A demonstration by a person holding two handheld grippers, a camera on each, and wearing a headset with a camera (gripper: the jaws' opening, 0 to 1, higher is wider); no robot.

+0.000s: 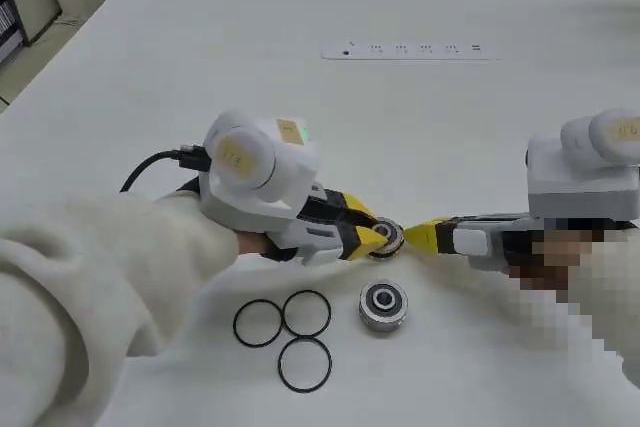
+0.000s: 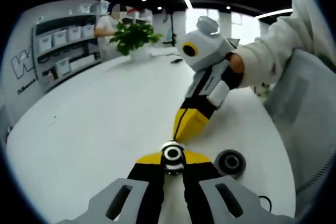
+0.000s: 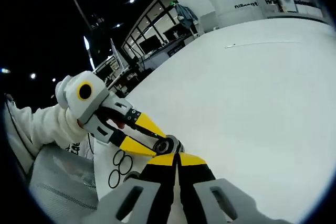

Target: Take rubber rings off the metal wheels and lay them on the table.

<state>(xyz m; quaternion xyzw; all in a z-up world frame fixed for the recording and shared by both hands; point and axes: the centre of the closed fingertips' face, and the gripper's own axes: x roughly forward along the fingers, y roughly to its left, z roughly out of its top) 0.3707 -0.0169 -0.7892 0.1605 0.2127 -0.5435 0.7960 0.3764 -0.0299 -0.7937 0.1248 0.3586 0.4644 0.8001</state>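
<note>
My left gripper point(image 1: 380, 239) is shut on a small metal wheel point(image 1: 388, 237), held just above the white table point(image 1: 450, 127). In the left gripper view the wheel point(image 2: 173, 156) sits between my yellow tips. My right gripper point(image 1: 418, 236) comes in from the right, jaws together, its tips touching the wheel's rim point(image 3: 167, 145). Whether it pinches a ring there is hidden. A second metal wheel point(image 1: 383, 305) lies flat on the table nearby, also seen as wheel point(image 2: 230, 162). Three black rubber rings point(image 1: 306, 313) lie loose in a cluster at the front.
A white power strip point(image 1: 408, 50) lies at the far side of the table. A black cable point(image 1: 150, 162) trails from the left gripper. A person's cream sleeve point(image 1: 90, 277) covers the front left. Shelves and a potted plant point(image 2: 134, 35) stand beyond the table.
</note>
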